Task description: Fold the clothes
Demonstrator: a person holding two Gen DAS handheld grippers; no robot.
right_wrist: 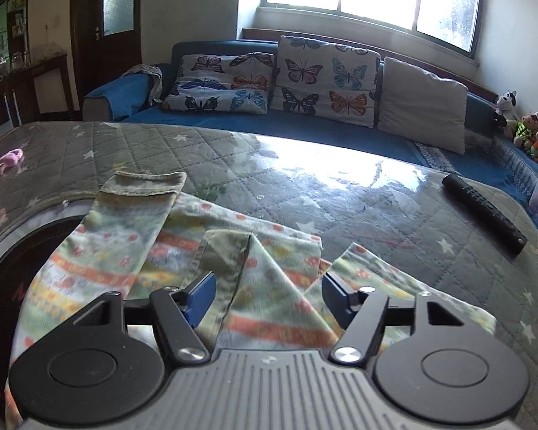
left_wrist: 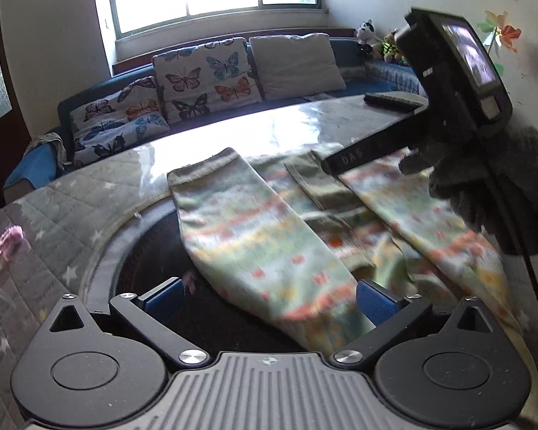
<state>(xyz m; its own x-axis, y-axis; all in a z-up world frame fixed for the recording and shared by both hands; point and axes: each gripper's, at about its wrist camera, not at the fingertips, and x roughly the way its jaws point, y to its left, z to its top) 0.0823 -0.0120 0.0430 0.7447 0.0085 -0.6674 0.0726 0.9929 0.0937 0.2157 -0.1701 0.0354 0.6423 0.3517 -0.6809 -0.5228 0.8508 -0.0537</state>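
**Patterned garment spread on a quilted tabletop, both tools released**

Left hand-held gripper [left_wrist: 269,299], low centre of the left view: blue rubbery pads on black hinged arms, spread wide, hanging over the garment with nothing pinched. Right hand-held gripper [right_wrist: 268,295], low centre of the right view: same blue pads, also parted, a raised fold of cloth standing between them, contact with the pads not clear. Seen from the left view at upper right: the black boxy body of that right tool, gripped by a dark knitted glove [left_wrist: 484,186].

Garment [left_wrist: 269,236]: soft knit, pale green with orange and yellow stripes and small red motifs, plain olive cuffs, sleeves lying crossed and rumpled. Beneath it, the tabletop [right_wrist: 340,193]: grey quilted cover with white stars under glossy clear sheeting, a dark round inset at lower left.

Farther off: slim black remote [right_wrist: 484,211] at right, small pink object [right_wrist: 9,159] at far left, blue sofa [right_wrist: 132,89] with butterfly-print cushions [right_wrist: 326,82] under a bright window.
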